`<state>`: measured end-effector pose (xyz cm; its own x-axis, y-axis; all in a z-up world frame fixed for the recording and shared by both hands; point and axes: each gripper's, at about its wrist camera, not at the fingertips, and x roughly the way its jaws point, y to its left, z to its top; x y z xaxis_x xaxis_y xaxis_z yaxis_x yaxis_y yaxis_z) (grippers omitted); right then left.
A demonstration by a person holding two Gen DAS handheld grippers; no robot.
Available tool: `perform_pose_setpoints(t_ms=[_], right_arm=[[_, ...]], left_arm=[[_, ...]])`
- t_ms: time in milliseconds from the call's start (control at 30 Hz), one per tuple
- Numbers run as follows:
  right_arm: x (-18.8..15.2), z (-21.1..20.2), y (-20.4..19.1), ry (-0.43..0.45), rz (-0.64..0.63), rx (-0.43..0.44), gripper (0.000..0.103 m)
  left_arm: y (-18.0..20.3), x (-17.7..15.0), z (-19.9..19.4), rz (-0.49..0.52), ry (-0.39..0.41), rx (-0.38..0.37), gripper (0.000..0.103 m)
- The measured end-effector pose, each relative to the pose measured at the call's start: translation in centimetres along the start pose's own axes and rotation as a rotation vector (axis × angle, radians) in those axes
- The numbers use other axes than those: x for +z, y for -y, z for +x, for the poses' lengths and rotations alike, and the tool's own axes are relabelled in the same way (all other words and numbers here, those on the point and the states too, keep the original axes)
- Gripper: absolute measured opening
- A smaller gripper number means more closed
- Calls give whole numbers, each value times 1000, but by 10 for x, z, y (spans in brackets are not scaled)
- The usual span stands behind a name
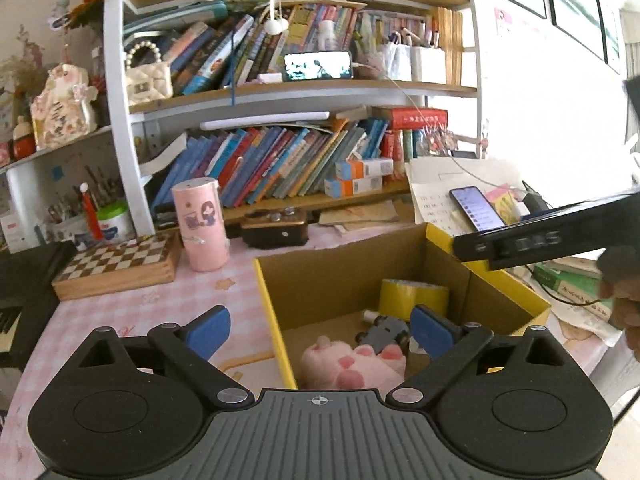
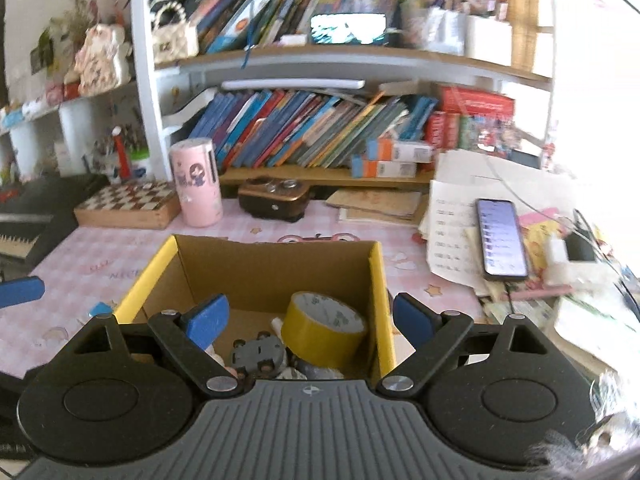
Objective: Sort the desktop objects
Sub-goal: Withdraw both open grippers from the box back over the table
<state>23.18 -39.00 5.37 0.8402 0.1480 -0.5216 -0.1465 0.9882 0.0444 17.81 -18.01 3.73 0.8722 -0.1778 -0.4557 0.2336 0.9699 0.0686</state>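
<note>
Both the left gripper (image 1: pixel 320 330) and right gripper (image 2: pixel 310 320) hang released and empty above the cardboard box (image 2: pixel 276 256); the tape roll (image 2: pixel 324 328) lies just below the right one's fingers, nearer that hand.

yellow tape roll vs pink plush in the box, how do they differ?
The yellow tape roll is a rigid ring with a hollow core; the pink plush is soft and lumpy. The tape roll sits by the far wall of the cardboard box; the pink plush lies at the near end. The tape roll is plain yellow; the plush shows darker pink paw pads. Both rest inside the box, untouched by either gripper.
</note>
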Motion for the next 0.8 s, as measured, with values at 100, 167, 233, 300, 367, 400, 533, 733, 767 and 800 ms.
perform_pose_setpoints(t_ms=[100, 167, 233, 300, 367, 400, 533, 733, 767, 800], right_arm=[[-12, -18, 1, 13, 48, -31, 89], [-21, -29, 1, 16, 80, -57, 89], [-31, -37, 0, 11, 102, -76, 89], [-42, -45, -5, 4, 117, -97, 88], [-52, -51, -10, -10, 124, -112, 87], [-57, -54, -14, -16, 124, -118, 87], [-78, -66, -32, -42, 135, -145, 86], [-109, -87, -66, -71, 165, -173, 80], [-113, -90, -71, -75, 171, -176, 79], [-118, -93, -77, -81, 178, -180, 78]], left_arm=[[-5, -8, -11, -8, -4, -7, 99], [-8, -14, -17, -11, -10, -12, 99], [-12, -20, -22, -8, -18, -15, 99], [-16, -27, -27, -3, -30, -22, 99], [-19, -35, -32, 4, -39, -29, 99], [-20, -40, -35, 9, -45, -33, 99], [-28, -57, -48, 33, -64, -40, 99], [-44, -82, -66, 48, -103, -49, 99], [-47, -85, -70, 46, -108, -50, 99], [-51, -88, -73, 44, -114, -51, 99]])
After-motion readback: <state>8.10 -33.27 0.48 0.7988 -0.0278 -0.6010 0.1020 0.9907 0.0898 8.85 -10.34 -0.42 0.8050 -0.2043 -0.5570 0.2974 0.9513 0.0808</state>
